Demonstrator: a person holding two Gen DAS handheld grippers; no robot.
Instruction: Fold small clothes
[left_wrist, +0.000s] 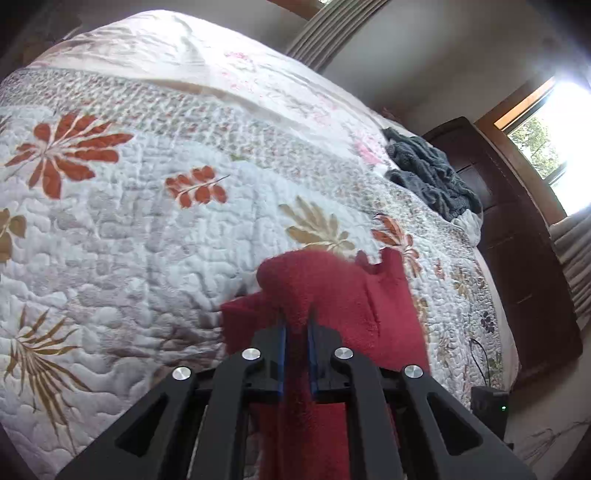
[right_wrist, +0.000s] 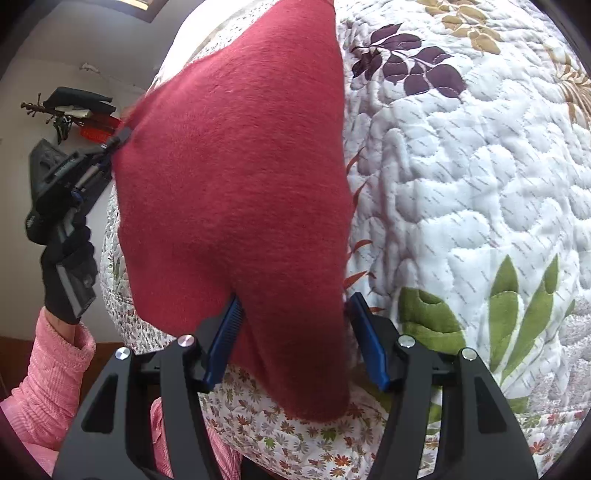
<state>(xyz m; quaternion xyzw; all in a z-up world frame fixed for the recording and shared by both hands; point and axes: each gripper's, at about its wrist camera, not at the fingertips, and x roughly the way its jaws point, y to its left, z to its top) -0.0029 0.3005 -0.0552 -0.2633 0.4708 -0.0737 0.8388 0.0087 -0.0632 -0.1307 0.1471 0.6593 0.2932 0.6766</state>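
Overhead-lit room — quilted floral bedspread (left_wrist: 129, 240), grey blanket (left_wrist: 432, 173), window (left_wrist: 543, 147).

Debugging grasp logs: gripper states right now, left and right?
Left gripper: shut on the red cloth.
Right gripper: open, fingers either side of the red cloth's hanging edge, not clamping it.

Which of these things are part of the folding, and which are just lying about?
In the job:
red cloth
left gripper, clamped on it
right gripper, open around it
quilt beneath

Lying about:
grey blanket
curtain
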